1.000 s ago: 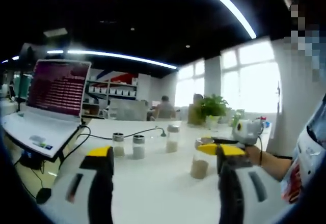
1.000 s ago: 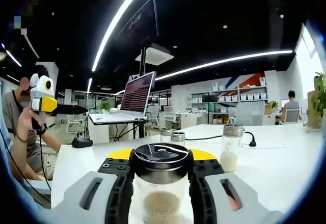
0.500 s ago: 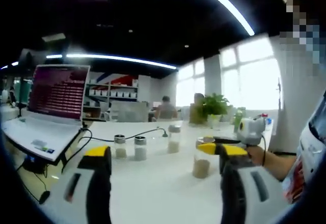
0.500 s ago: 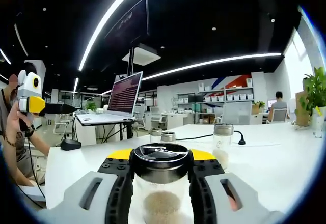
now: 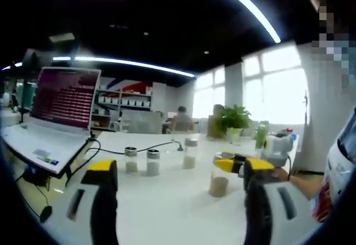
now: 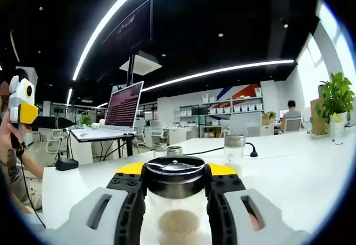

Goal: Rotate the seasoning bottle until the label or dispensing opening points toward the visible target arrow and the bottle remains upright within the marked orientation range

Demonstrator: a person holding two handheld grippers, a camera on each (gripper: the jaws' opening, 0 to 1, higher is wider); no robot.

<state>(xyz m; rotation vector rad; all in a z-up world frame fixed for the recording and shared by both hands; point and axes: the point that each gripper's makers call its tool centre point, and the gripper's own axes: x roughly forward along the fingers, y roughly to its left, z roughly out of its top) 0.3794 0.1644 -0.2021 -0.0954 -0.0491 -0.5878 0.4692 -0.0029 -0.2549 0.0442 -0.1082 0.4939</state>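
Observation:
My right gripper [image 6: 175, 171] is shut on the seasoning bottle [image 6: 175, 223], a clear glass jar with a black lid and brown grains at its bottom. The jar stands upright on the white table [image 6: 300, 178]. In the left gripper view the same bottle [image 5: 218, 180] is at right of centre, with the right gripper's yellow-tipped fingers [image 5: 227, 164] around its lid. My left gripper [image 5: 179, 167] hovers over the table's near side, open with nothing between its jaws. It also appears, held up in a hand, at the left edge of the right gripper view, as the left gripper [image 6: 23, 113].
Three more shaker bottles [image 5: 152, 161] stand in a row mid-table, beside a black cable [image 5: 161, 143]. An open laptop [image 5: 55, 117] sits at the left and a black mouse [image 6: 67, 163] near the table edge. A potted plant [image 5: 233, 117] is at the far end.
The right gripper view has swung to the right, so laptop and bottles slid left in it; the bottle stays gripped. The left gripper view has hardly shifted.

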